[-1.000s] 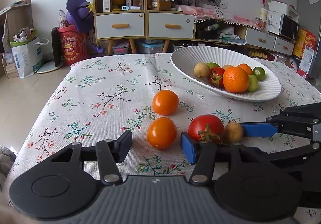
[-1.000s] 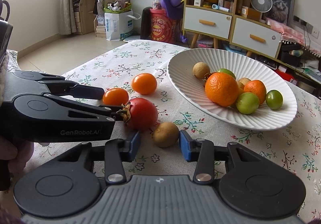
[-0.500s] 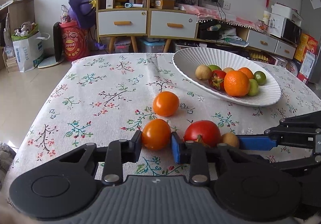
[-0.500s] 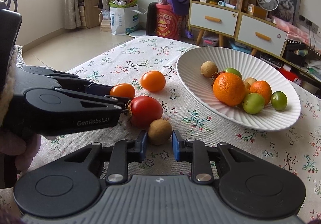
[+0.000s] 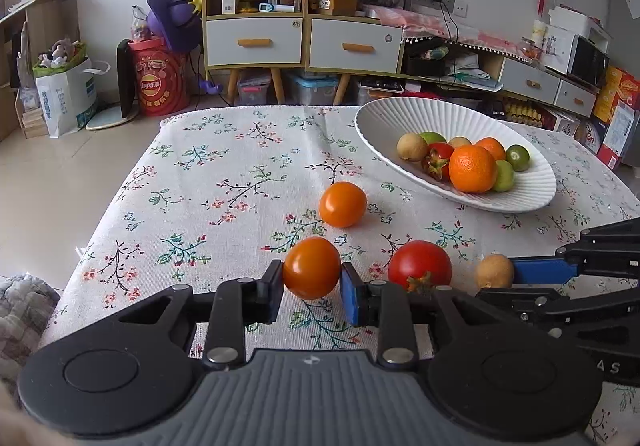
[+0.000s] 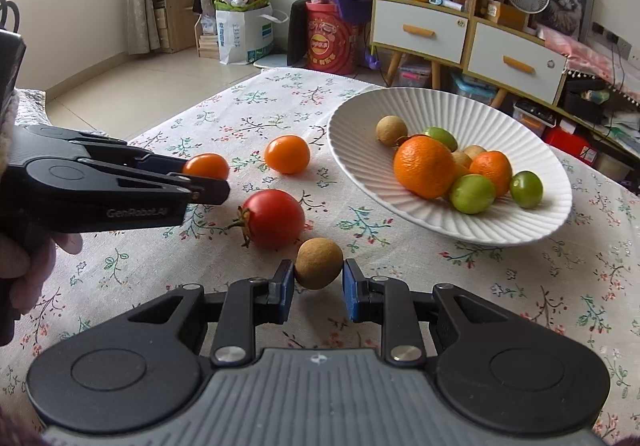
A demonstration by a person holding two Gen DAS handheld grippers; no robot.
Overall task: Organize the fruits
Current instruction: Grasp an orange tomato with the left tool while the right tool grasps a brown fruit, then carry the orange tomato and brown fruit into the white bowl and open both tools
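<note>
Four fruits sit outside the plate (image 6: pixel 532 222). I have my left gripper (image 5: pixel 312 292) clamped on an orange tomato (image 5: pixel 312 268) and my right gripper (image 6: pixel 319 288) on a longan (image 6: pixel 319 264); the red tomato (image 6: pixel 274 218) and second orange one (image 6: pixel 287 154) wait on the cloth.

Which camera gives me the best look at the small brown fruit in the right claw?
The right wrist view: the small brown fruit sits centred between the right claw pads, unobstructed. The left wrist view shows it only at the far right edge, side-on.
</note>
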